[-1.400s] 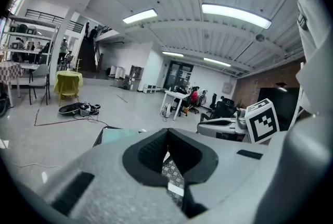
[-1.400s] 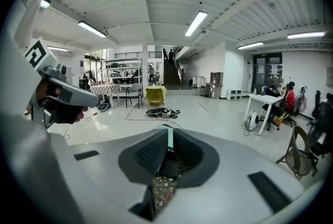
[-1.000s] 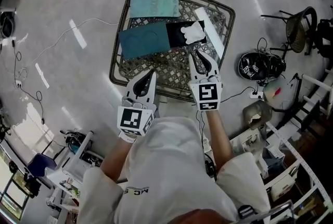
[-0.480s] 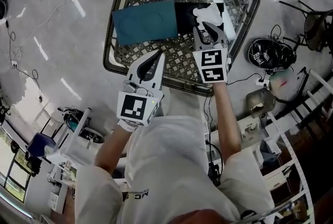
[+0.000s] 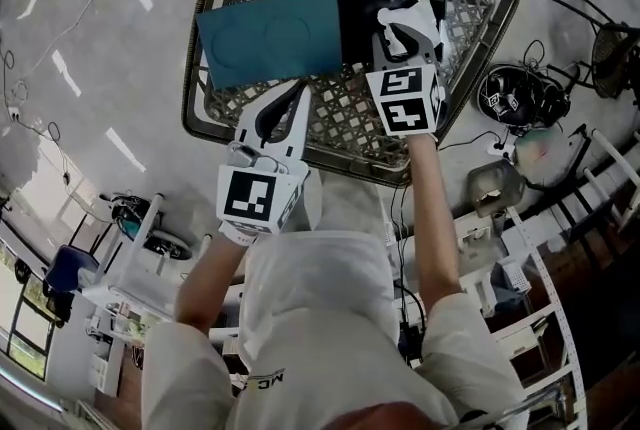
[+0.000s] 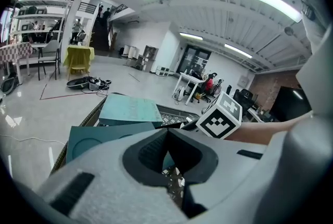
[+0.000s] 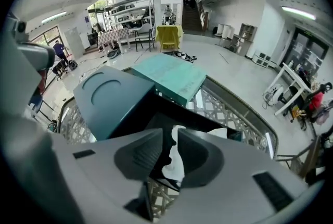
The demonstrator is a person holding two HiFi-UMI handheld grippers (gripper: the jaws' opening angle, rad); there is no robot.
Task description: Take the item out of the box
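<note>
white item [image 7: 175, 163] in black box [image 7: 158, 116]; right claw [image 7: 173, 137] slightly open, left claw [image 6: 166, 132] closed.

We see a lattice basket [image 5: 340, 118] standing on a glossy grey floor [image 5: 100, 48]. To its right on that floor lies a black helmet [image 5: 515, 98], and farther out stands a black chair [image 5: 610, 53].

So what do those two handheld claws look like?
The left gripper and right gripper are pale grey plastic with dark ribbed pads, each carrying a white cube printed with black square markers. The person wears a white short-sleeved shirt.
</note>
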